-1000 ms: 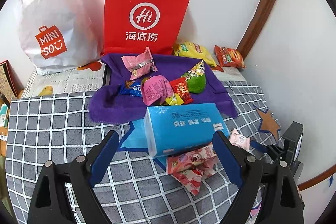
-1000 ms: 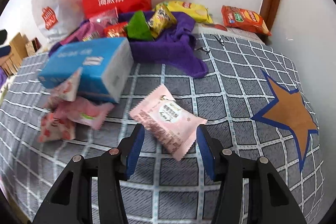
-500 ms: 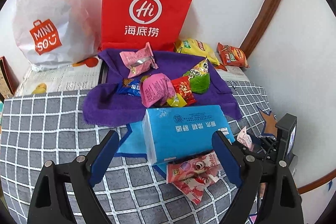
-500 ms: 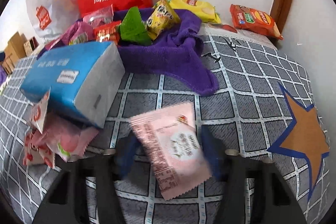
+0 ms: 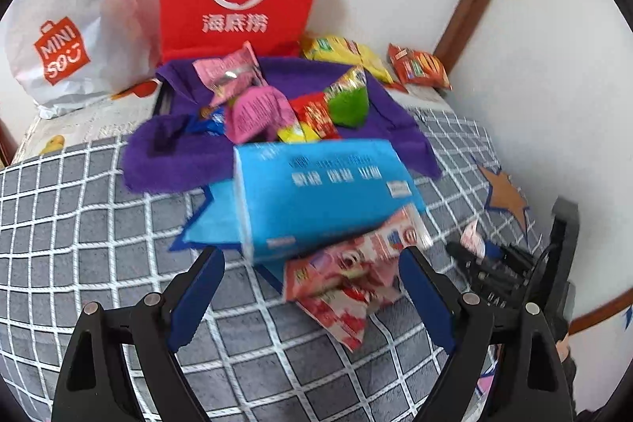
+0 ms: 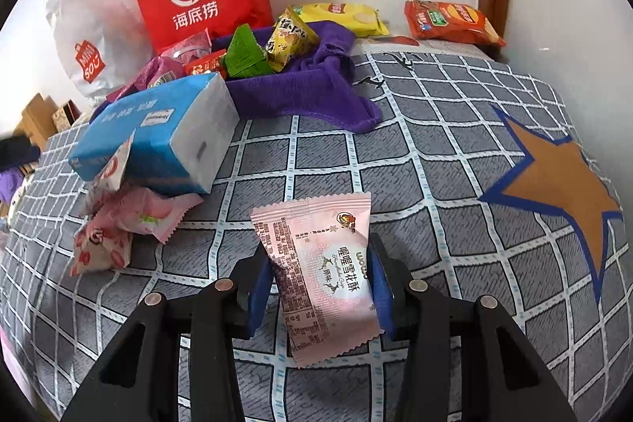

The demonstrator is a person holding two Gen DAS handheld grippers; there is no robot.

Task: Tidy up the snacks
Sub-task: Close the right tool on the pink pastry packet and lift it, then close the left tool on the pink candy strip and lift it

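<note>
Gripping the pale pink snack packet (image 6: 328, 263), the right gripper (image 6: 320, 287) has just been closing its jaws, and both blue pads now press the packet's sides above the grey checked cover (image 6: 435, 165). At its 10 o'clock lies the blue tissue pack (image 6: 166, 129) on pink-and-red snack packets (image 6: 118, 224); at 11 o'clock more snacks sit on the purple cloth (image 6: 300, 93). The left gripper (image 5: 312, 287) hangs with jaws spread wide and empty, the pink-and-red packets between its fingers.
</note>
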